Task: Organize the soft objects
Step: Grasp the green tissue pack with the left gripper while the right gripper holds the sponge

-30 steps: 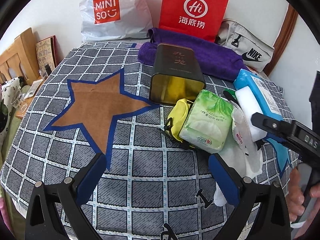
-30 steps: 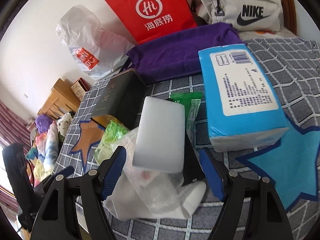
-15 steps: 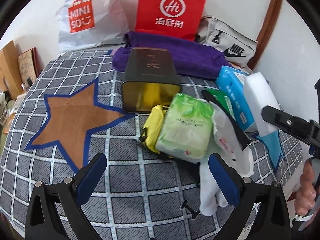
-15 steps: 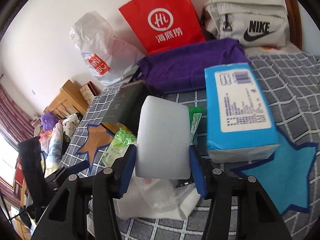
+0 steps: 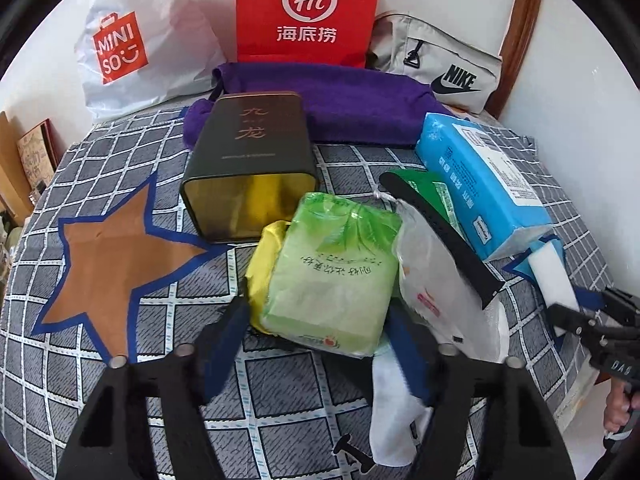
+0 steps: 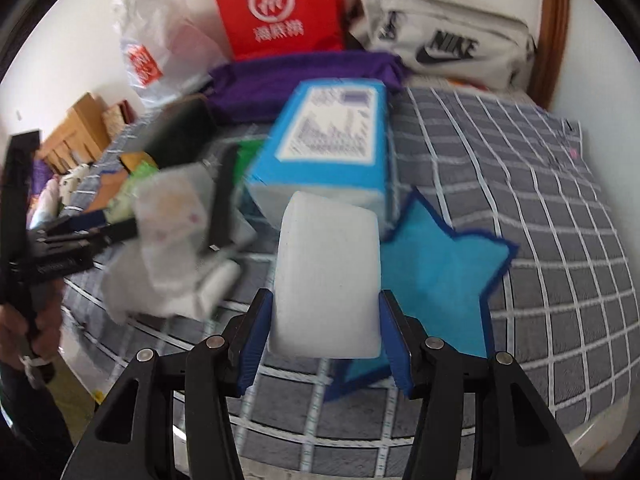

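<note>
A green tissue pack point(image 5: 332, 272) lies on the checked bedspread point(image 5: 280, 392), leaning on a yellow pouch point(image 5: 266, 264). My left gripper point(image 5: 316, 312) is closing around the pack's near end, and its blue pads meet the pack's sides. My right gripper point(image 6: 324, 300) is shut on a white sponge block point(image 6: 326, 280), held just above a blue star patch point(image 6: 432, 272). In the left wrist view the same sponge point(image 5: 552, 276) shows at the right edge. A blue tissue pack point(image 6: 328, 136) lies just behind the sponge.
An open black tin point(image 5: 252, 160) lies on its side behind the green pack. A clear plastic bag point(image 5: 436, 292), white cloth point(image 5: 392, 408) and black strap point(image 5: 440, 236) lie beside it. Purple towel point(image 5: 340, 100), red paper bag point(image 5: 308, 12), white shopping bag point(image 5: 136, 48) and grey pouch point(image 5: 440, 64) line the wall.
My left gripper moved up to the green pack and narrowed from wide open onto its sides. The right gripper closed on the white sponge, lifted it off the pile and carried it right.
</note>
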A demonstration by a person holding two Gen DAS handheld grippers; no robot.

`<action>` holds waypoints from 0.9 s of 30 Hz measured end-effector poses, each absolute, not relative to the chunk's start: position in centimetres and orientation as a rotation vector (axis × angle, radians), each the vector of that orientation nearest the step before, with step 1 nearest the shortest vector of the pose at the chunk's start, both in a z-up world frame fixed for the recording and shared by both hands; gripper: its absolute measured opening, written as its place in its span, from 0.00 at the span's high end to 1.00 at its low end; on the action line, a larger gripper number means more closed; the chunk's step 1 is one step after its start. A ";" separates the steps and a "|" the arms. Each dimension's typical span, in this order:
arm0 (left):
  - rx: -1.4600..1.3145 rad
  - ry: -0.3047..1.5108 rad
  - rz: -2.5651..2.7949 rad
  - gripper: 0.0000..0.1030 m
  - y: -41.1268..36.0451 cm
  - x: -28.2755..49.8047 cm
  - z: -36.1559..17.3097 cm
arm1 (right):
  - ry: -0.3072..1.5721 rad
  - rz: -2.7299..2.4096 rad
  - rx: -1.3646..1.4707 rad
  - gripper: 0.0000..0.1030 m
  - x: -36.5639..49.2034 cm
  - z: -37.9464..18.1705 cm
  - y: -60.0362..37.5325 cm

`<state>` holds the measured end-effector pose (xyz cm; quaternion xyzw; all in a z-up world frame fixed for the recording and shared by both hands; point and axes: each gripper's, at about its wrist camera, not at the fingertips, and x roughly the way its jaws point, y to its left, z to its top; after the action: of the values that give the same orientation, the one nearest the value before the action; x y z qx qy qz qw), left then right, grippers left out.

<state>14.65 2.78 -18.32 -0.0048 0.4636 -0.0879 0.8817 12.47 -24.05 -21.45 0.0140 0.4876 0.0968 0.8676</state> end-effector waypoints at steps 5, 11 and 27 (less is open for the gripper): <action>-0.020 0.950 -0.188 0.48 3.3 14.0 -17.4 | 1.032 0.201 0.010 0.40 12.8 -23.1 -23.5; -0.017 0.937 -0.140 0.48 4.5 13.1 -16.1 | 0.968 0.238 -0.007 0.52 12.1 -22.1 -22.6; -0.094 0.888 -0.115 0.48 6.0 13.3 -11.3 | 0.831 0.258 0.069 0.52 12.4 -14.3 -23.3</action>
<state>13.34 5.95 -11.27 -0.0456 0.4290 -0.0555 0.9004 12.39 -23.32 -14.31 0.0336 0.4023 0.1250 0.9063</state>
